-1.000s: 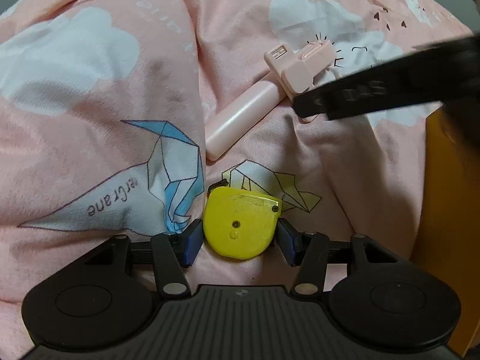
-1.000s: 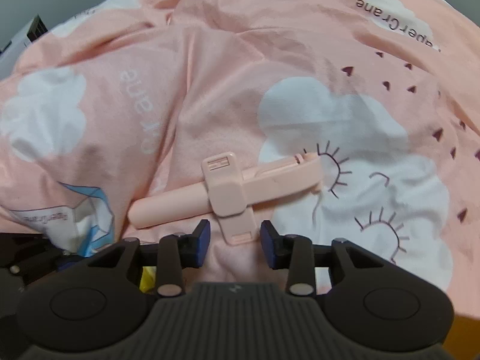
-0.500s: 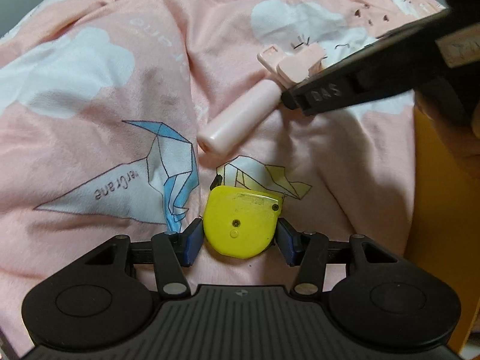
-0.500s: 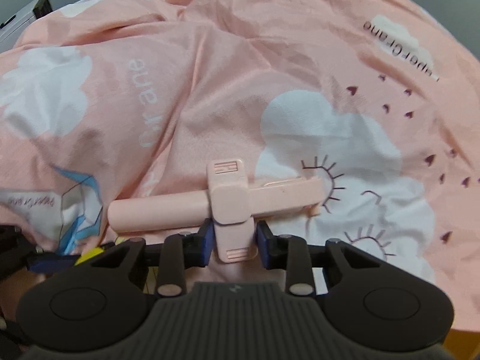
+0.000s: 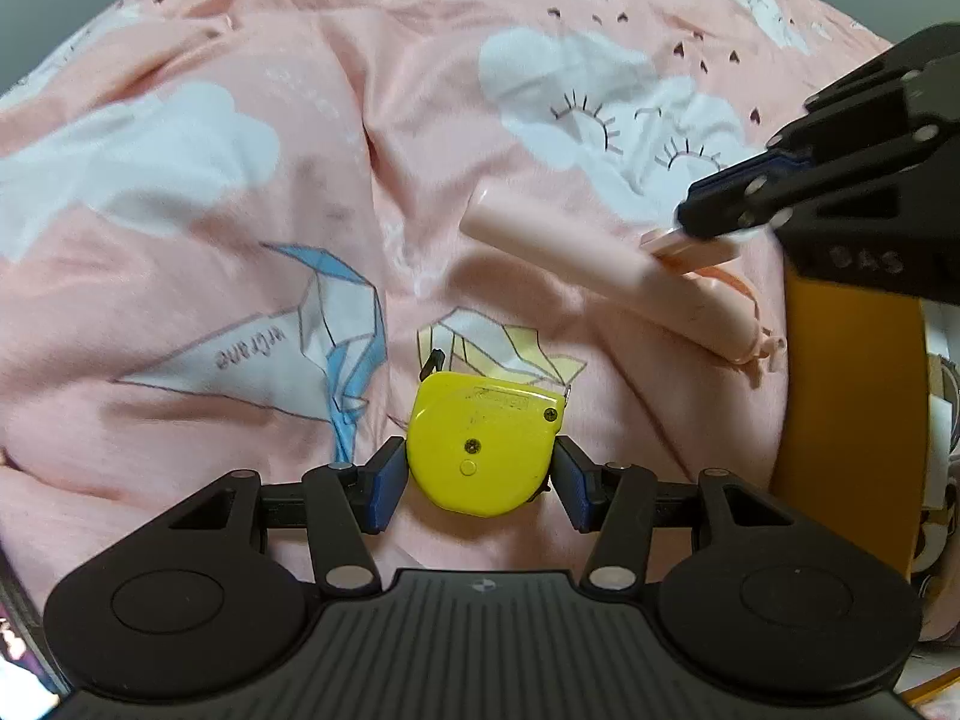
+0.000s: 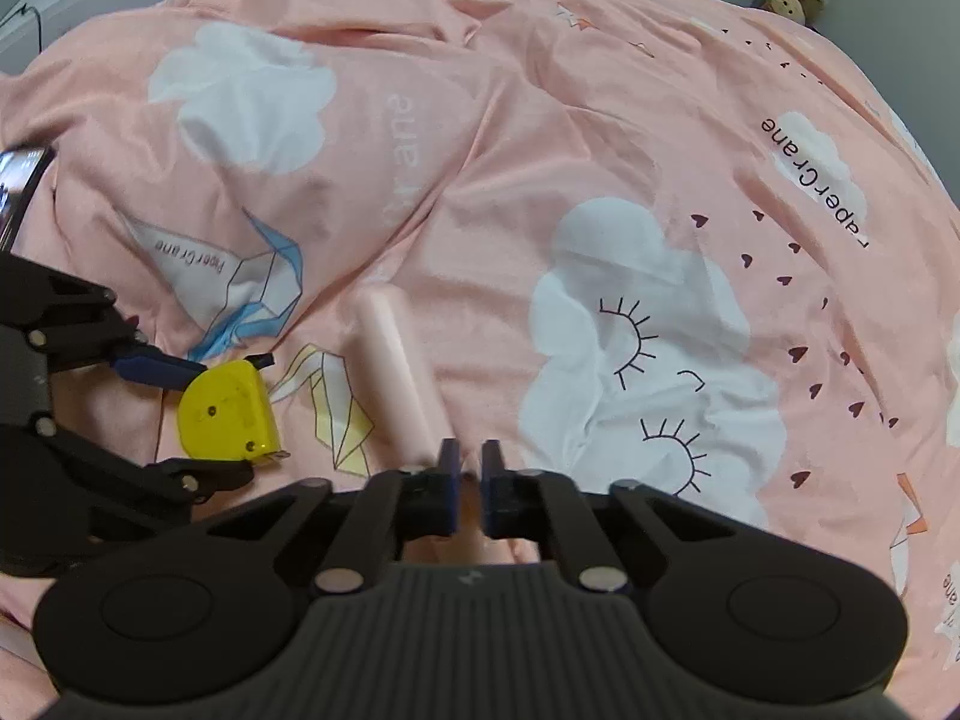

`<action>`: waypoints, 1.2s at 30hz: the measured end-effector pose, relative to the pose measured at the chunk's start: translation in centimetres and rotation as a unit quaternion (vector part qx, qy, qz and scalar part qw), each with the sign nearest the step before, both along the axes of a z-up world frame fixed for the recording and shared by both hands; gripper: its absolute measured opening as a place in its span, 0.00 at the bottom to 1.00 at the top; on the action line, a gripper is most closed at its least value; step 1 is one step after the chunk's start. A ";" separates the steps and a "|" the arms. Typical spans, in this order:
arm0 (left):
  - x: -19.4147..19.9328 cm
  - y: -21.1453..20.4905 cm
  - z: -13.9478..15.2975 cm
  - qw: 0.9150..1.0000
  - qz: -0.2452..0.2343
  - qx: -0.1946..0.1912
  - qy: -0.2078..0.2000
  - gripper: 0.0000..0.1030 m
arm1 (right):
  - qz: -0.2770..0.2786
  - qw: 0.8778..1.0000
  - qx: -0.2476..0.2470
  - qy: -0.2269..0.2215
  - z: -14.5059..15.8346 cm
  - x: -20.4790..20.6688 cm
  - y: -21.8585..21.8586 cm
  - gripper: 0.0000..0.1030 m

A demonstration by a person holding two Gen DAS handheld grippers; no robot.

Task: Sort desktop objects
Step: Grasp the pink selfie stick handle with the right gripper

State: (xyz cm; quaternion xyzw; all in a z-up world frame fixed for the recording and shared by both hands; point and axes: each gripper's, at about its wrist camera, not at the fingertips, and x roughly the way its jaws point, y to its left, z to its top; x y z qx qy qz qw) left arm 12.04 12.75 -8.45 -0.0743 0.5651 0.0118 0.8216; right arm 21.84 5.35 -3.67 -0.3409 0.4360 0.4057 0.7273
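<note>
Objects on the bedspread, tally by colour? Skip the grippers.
Yellow: 1, the tape measure, held in the left gripper.
Pink: 1, the selfie stick, held in the right gripper.
Total: 2

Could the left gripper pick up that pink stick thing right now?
Probably not. The left gripper is already shut on the yellow tape measure, so its jaws are full. And the pink selfie stick is off the pink bedsheet, clamped in the right gripper.
</note>
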 end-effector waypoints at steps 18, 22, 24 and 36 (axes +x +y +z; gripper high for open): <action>-0.8 -0.4 -0.7 1.000 -0.012 -0.025 -0.008 0.63 | 0.001 1.000 -0.003 0.003 -0.8 -1.7 -1.6 0.12; -1.2 0.0 0.6 0.999 0.007 -0.035 -0.007 0.66 | 0.023 1.000 -0.007 0.001 -1.7 -2.7 -1.6 0.19; -1.0 0.6 0.4 0.998 0.032 -0.046 0.004 0.66 | 0.020 1.000 -0.007 -0.001 -1.9 -2.6 -1.4 0.19; 0.4 3.2 -2.4 0.991 0.111 -0.058 0.053 0.63 | -0.002 0.999 0.000 0.036 -3.0 2.1 -0.1 0.34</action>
